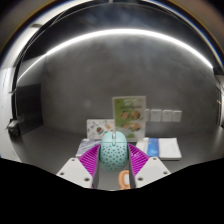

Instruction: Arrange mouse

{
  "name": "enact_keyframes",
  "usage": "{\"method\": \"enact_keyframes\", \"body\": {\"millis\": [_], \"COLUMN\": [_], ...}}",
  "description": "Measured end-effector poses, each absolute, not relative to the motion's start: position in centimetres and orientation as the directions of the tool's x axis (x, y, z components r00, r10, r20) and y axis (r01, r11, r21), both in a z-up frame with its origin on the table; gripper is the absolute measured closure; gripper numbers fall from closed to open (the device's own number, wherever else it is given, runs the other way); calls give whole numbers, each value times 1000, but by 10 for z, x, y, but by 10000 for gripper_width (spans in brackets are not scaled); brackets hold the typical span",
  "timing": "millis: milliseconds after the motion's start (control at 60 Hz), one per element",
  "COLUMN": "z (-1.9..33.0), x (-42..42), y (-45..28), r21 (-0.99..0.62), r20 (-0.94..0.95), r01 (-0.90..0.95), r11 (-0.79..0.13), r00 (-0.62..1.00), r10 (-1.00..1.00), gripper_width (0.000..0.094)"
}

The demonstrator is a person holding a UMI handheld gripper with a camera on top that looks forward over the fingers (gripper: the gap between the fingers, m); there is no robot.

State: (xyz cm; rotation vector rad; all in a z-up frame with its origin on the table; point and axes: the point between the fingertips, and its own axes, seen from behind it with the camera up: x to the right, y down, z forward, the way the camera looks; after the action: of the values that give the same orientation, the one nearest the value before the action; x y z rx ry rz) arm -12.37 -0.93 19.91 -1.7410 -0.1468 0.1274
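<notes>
Looking along the tool (114, 170) over a dark grey table (60, 115), matte and mostly bare on the 9 o'clock side; behind it a plain grey wall, with a long bright light strip (120, 42) arcing overhead across a dim room. Some dark gear (17, 128) sits at the table's far edge around 9 o'clock, too small to identify. Mouse (113, 151) is pale mint with a dotted shell, sitting between the two fingers, its sides against the magenta pads (88, 157); both pads appear to press on it, so the tool is closed down to about the mouse's width and holding it. Long axis runs 6-to-12, in line with the fingers; the end at 12 o'clock looks narrower and rounded, but can't tell which end is the button end. Whether its underside touches the table is hidden. Just beyond the mouse at 12 o'clock stands a upright box (129, 109) with a green-and-white printed face. At 3 o'clock of the mouse lies a flat white-and-blue packet (164, 148), near the right finger. A smaller white item (168, 116) sits further back at about 2 o'clock.
</notes>
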Motion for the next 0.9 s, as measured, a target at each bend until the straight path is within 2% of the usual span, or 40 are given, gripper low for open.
{"method": "enact_keyframes", "body": {"millis": [50,117,217,350,517,533,550,567,617,717,733,750,833,850,900], "z": [212,202,141,49,-5,-10,-9,-8,-10,-10,-9,-9,0,4,14], "x": [-86,-40,9,6,9,8,7,7,7,8,7,7,8,7,5], "y": [-21,-28,-35,-26,-14,-15,-15,-12,-14,-16,-15,-17,-29,-31,-43], "r21": [-988,-985,-962,-890,-842,-837,-838,-850,-845,-833,-831,-828,-828,-830,-840], "r20": [-11,-27,-13,-47,20,23,22,19,25,22,24,27,35,31,15], "r01": [12,-15,-20,-55,-3,-1,-1,-3,4,9,14,21,49,52,52], "r11": [-157,-173,-272,-452,-539,-548,-546,-527,-535,-554,-556,-560,-559,-555,-540], "r00": [990,997,1000,998,999,999,999,999,999,1000,1000,1000,999,998,997], "r10": [141,66,-28,-29,-38,-38,-36,-37,-32,-16,-10,-3,36,46,74], "gripper_width": [517,520,519,517,514,484,454,495,471,389,362,262,36,88,97]}}
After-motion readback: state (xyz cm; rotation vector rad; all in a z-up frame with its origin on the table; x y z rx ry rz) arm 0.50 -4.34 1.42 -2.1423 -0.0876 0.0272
